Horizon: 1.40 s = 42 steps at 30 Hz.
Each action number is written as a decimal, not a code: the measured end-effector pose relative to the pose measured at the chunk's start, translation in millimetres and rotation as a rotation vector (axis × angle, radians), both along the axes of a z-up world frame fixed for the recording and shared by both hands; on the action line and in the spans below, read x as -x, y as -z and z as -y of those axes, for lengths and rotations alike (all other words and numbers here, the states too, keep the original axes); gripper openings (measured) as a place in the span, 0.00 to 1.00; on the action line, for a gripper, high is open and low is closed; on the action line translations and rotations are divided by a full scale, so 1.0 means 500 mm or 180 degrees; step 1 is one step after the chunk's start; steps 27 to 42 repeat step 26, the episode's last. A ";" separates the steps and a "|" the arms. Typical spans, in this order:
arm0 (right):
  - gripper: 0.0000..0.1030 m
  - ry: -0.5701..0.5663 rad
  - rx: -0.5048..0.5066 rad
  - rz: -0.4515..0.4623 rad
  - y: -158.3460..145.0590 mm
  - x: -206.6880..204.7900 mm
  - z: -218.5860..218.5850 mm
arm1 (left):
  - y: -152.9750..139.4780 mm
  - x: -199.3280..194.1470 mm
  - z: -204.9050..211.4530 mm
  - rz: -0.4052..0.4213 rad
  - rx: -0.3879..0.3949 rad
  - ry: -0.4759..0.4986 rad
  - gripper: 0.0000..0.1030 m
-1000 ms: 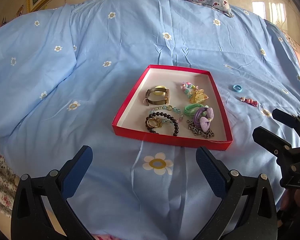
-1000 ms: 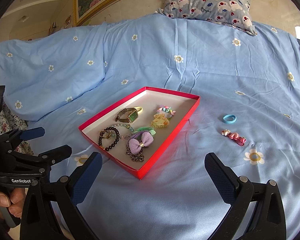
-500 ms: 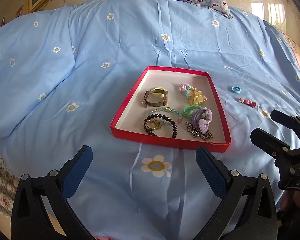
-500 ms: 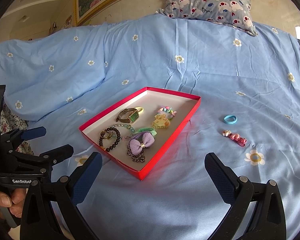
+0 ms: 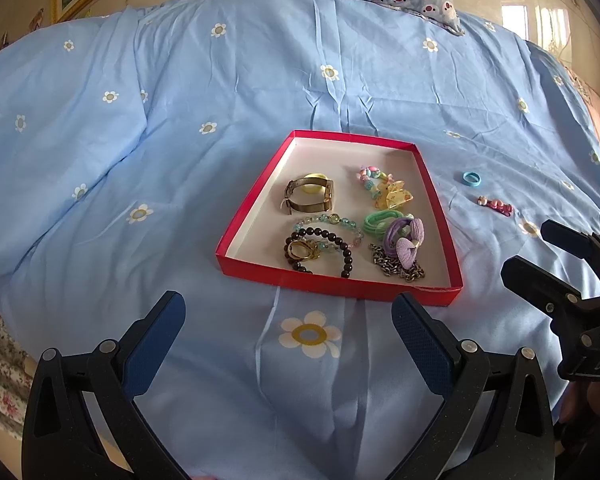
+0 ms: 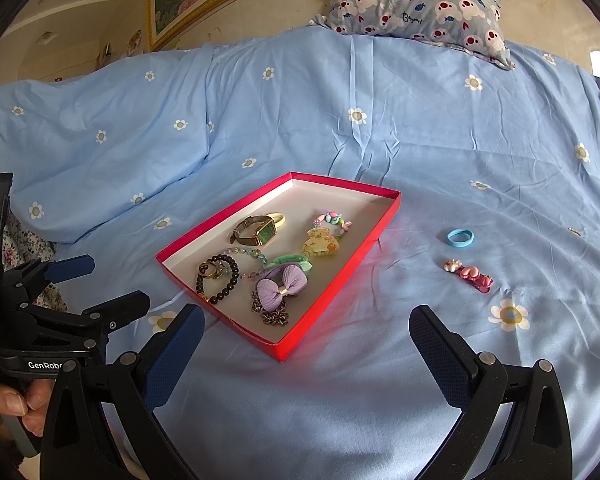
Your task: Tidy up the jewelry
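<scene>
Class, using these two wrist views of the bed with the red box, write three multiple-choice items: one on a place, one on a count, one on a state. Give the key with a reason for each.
1. Where does the blue ring lie?
A. inside the red box
B. on the bedsheet, to the right of the red box
C. on the pillow

2. How many pieces lie on the bedsheet outside the red box?
A. two
B. four
C. none

3. How do the right tongs stand?
A. shut on the watch
B. shut on nothing
C. open and holding nothing

Key: 1 B, the ring sits on the sheet past the box's right wall. 2 A, only the ring and the pink hair clip lie outside. 3 C, the fingers are spread wide with only sheet between them.
</scene>
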State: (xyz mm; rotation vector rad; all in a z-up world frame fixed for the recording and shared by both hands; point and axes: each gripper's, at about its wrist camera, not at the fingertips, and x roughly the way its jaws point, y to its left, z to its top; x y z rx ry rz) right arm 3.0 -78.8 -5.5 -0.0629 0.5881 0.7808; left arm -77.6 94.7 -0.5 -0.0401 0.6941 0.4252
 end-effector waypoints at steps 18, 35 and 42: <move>1.00 0.0000 0.0009 -0.0080 0.003 -0.011 -0.008 | 0.005 -0.015 -0.002 -0.0012 0.0038 0.0036 1.00; 1.00 0.0013 0.0046 -0.0174 0.014 -0.026 -0.014 | 0.004 -0.033 -0.010 -0.0010 0.0093 0.0071 1.00; 1.00 0.0013 0.0046 -0.0174 0.014 -0.026 -0.014 | 0.004 -0.033 -0.010 -0.0010 0.0093 0.0071 1.00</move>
